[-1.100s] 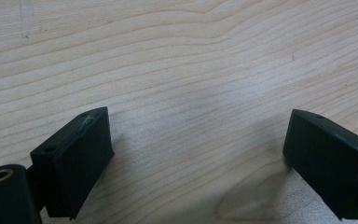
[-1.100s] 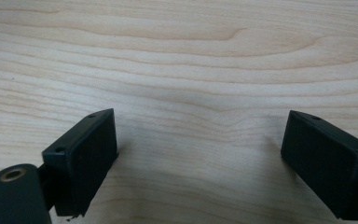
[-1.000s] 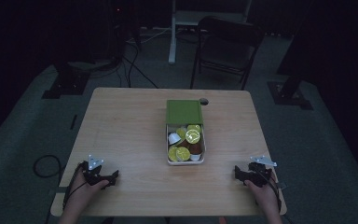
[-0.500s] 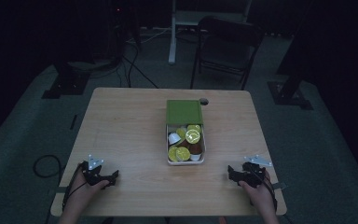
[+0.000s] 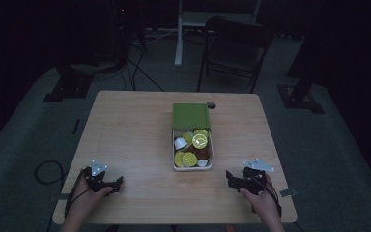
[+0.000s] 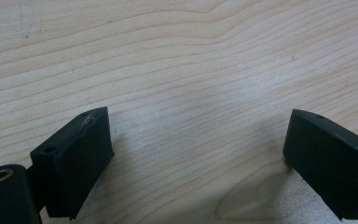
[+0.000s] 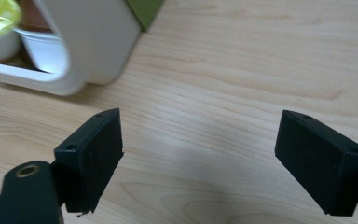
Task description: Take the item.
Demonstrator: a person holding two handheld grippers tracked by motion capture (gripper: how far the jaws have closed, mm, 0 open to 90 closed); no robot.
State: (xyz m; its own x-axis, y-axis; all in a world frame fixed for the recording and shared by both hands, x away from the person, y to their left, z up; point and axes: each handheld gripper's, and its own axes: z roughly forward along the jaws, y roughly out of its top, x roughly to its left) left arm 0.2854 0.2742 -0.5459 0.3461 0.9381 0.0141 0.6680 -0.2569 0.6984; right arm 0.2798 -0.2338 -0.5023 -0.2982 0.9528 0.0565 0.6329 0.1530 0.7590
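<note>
A white rounded plastic tray [image 5: 175, 147] of foil-topped round capsules [image 5: 199, 140] sits mid-table on the pale wood-grain table [image 5: 125, 130], its flat green lid [image 5: 191, 116] at its far end. The right gripper [image 7: 199, 158], near the tray's white corner, has just been closing slightly, jaws wide and empty. The left gripper [image 6: 196, 161], well apart from the tray, gapes wide over bare grain.

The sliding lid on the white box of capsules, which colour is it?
Green; the flat lid half covers the white box, best seen in the high view.
</note>
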